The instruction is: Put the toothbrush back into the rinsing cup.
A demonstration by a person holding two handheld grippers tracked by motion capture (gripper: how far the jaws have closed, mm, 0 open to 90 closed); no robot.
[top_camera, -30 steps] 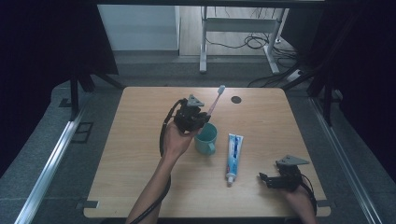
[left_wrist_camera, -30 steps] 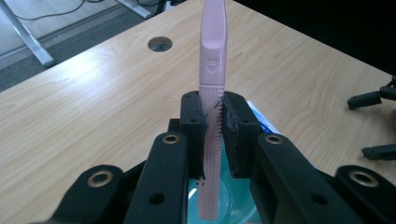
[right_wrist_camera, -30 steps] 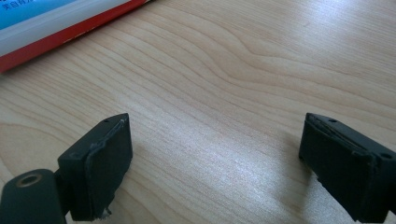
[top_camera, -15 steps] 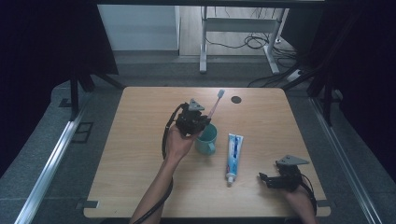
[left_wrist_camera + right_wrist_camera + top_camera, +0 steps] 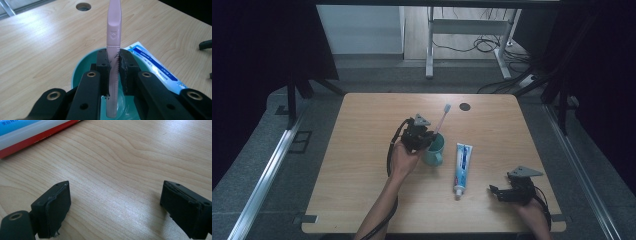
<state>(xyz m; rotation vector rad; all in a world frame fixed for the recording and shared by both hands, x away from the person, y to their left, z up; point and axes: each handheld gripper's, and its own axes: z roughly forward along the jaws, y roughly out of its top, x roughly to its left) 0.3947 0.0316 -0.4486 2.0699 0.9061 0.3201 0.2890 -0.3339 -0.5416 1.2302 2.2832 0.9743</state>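
Note:
A pink toothbrush [image 5: 113,32] stands between the jaws of my left gripper [image 5: 114,63], which is shut on its ribbed handle. Its lower end hangs inside a teal cup [image 5: 82,65]. From above, that gripper [image 5: 421,136] sits over the cup [image 5: 435,149] at mid-table, and the toothbrush [image 5: 442,117] leans up and away. A toothpaste tube [image 5: 461,162] lies flat just right of the cup; the same tube [image 5: 155,67] shows past the jaws. My right gripper [image 5: 498,191] rests open near the front right edge, and its jaws [image 5: 115,207] stand wide apart over bare wood.
The wooden table [image 5: 362,150] has a round cable hole [image 5: 465,106] at the back. A red-and-white edge of the toothpaste tube [image 5: 32,133] crosses the right gripper view's top left. Grey floor, rails and a desk frame [image 5: 462,35] surround the table.
My left gripper has come down and toward the front with the toothbrush, bringing its lower end into the cup. The right gripper has not moved.

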